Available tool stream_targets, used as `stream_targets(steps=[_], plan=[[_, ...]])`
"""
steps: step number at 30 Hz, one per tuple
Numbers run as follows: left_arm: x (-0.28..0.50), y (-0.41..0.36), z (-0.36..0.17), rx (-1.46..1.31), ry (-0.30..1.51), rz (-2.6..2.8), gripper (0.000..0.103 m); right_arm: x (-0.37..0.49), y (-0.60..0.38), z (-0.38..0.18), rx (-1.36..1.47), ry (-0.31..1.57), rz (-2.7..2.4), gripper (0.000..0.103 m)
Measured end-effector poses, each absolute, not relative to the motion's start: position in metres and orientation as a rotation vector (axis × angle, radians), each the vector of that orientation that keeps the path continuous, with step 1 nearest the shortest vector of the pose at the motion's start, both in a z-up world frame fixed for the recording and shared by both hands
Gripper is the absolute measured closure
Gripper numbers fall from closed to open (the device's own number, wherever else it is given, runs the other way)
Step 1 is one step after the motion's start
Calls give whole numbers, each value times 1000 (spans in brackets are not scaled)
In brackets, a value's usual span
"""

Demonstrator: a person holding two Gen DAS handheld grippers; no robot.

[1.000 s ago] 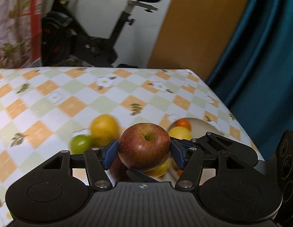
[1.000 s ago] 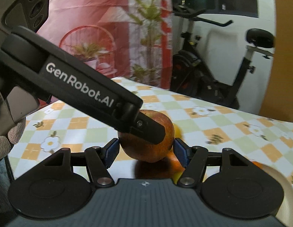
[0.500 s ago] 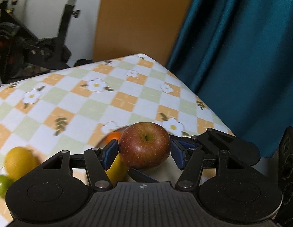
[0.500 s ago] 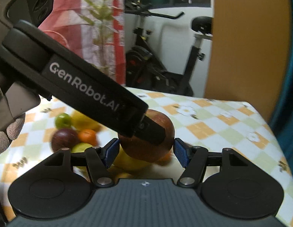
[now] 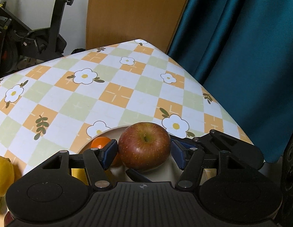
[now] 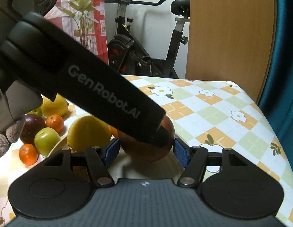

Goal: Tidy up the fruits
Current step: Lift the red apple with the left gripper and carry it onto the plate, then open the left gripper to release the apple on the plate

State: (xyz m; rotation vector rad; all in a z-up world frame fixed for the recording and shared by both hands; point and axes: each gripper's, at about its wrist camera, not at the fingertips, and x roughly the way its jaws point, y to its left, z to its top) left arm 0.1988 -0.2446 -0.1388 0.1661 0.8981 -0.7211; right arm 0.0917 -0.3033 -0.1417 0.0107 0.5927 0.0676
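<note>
The table (image 5: pixel 116 94) wears a checked, flowered cloth. A cream plate (image 5: pixel 108 131) sits near its right edge; loose lemons (image 6: pixel 53 106), tangerines (image 6: pixel 54 123) and green fruit (image 6: pixel 47 139) crowd further left.

The left wrist camera sits just behind its own fingers, looking steeply down across the checked tablecloth (image 5: pixel 116 94) toward the far corner and the teal curtain (image 5: pixel 250 56). The right wrist camera looks at a flatter angle toward the exercise bike (image 6: pixel 146 47), with the left gripper's arm crossing its near left. Both views, very close in, share the red apple (image 5: pixel 144 145) over the beige bowl (image 5: pixel 112 130).
</note>
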Motion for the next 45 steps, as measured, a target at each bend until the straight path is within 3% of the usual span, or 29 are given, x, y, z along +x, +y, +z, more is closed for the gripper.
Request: stream_targets(steps=[23,45], plan=[[203,-248,-142,149,887,-718,38,98,-298,-145,-19,630,26,38],[192,-194,-110,49,811,-686,38,86,-282,-121,-40,629,-4,36]])
